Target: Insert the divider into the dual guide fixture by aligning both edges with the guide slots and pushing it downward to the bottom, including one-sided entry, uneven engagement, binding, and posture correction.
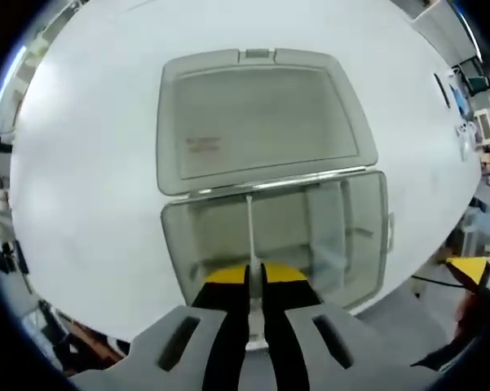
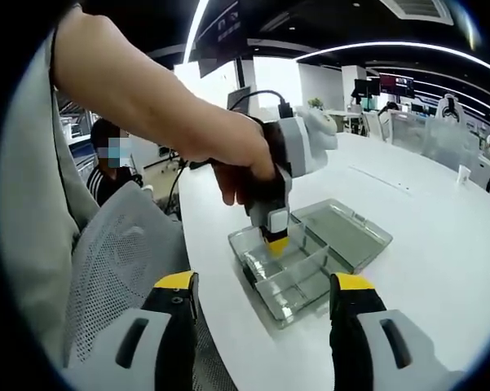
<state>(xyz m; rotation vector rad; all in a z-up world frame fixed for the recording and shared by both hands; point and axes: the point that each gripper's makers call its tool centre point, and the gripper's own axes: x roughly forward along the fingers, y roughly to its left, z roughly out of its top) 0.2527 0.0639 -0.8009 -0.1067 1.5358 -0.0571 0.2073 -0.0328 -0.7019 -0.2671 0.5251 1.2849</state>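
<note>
A clear plastic box (image 1: 173, 236) with its lid (image 1: 261, 118) folded open lies on the white table. My left gripper (image 1: 255, 275) is shut on a thin clear divider (image 1: 249, 232), seen edge-on and upright. It reaches down into the box's left part, with its far edge at the rear wall. In the right gripper view a hand holds the left gripper (image 2: 275, 240) straight down over the box (image 2: 297, 281). The lid (image 2: 346, 228) lies behind it. My right gripper (image 2: 265, 283) is open with nothing between its yellow-tipped jaws, well short of the box.
Fixed clear partitions (image 1: 326, 236) stand in the box's right part. The round white table (image 1: 90, 163) spreads wide around the box. A grey mesh chair (image 2: 114, 261) is at the table's near edge, and a seated person (image 2: 110, 163) and desks are behind.
</note>
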